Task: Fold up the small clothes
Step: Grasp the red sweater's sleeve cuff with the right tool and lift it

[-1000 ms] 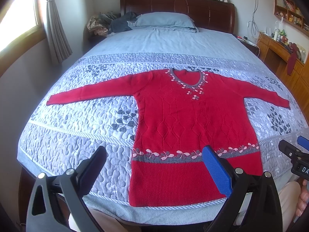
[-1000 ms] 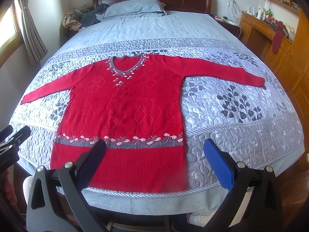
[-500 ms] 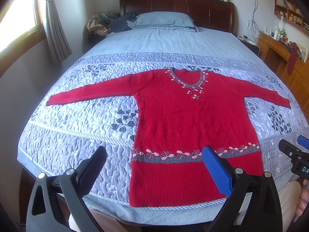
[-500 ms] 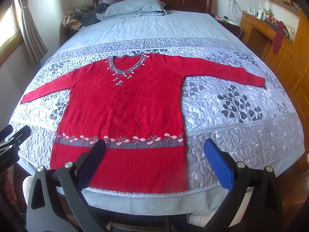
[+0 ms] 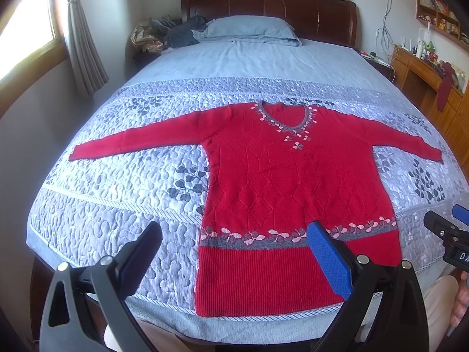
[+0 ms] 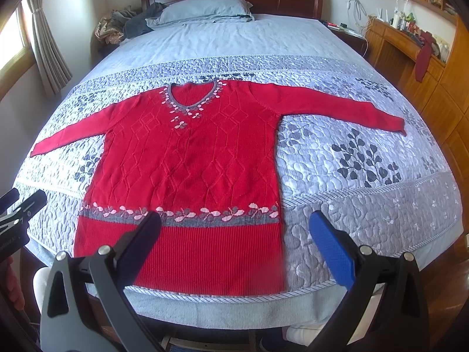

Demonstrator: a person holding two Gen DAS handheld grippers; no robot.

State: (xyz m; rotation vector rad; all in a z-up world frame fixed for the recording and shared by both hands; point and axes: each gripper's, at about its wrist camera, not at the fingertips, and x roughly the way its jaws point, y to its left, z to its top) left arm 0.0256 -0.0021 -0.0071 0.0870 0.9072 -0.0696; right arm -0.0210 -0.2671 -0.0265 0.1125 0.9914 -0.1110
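A red knit sweater (image 5: 281, 182) lies flat and face up on the bed, both sleeves spread out sideways, hem at the near edge. It also shows in the right wrist view (image 6: 193, 158). My left gripper (image 5: 234, 255) is open and empty, held above the hem's left part. My right gripper (image 6: 234, 243) is open and empty, above the hem's right corner. Each gripper's tip shows at the edge of the other's view.
The sweater rests on a grey quilted bedspread (image 5: 117, 193). A pillow (image 5: 249, 29) and a pile of clothes (image 5: 164, 33) lie by the wooden headboard. A wooden cabinet (image 6: 416, 55) stands to the right, a curtained window to the left.
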